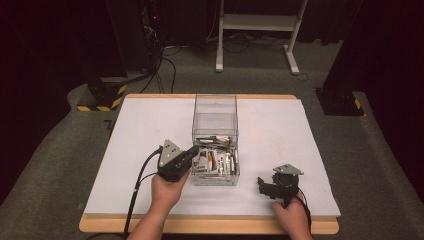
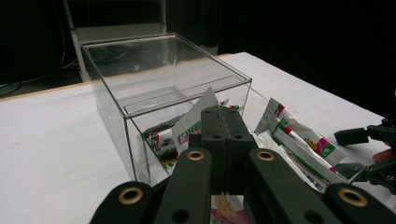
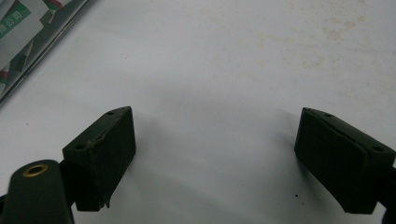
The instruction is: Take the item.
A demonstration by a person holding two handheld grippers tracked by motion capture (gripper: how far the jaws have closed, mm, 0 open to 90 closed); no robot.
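Left gripper [image 1: 191, 152] at the near-left wall of the clear box [image 1: 215, 107], jaws pressed together; a scrap of printed wrapper sits below them in the left gripper view, can't tell if it's pinched.

Sachets [image 1: 216, 161] lie just right of the left gripper, heaped in the near half of the box, long axes mixed, several running toward the far end. Too overlapped for a firm count; several at least. One box, two grippers. Right gripper [image 1: 261, 184] sits well right of the box over bare white tabletop [image 1: 280, 130], jaws wide apart, nothing in them. Left hand [image 1: 169, 191] is nearer.
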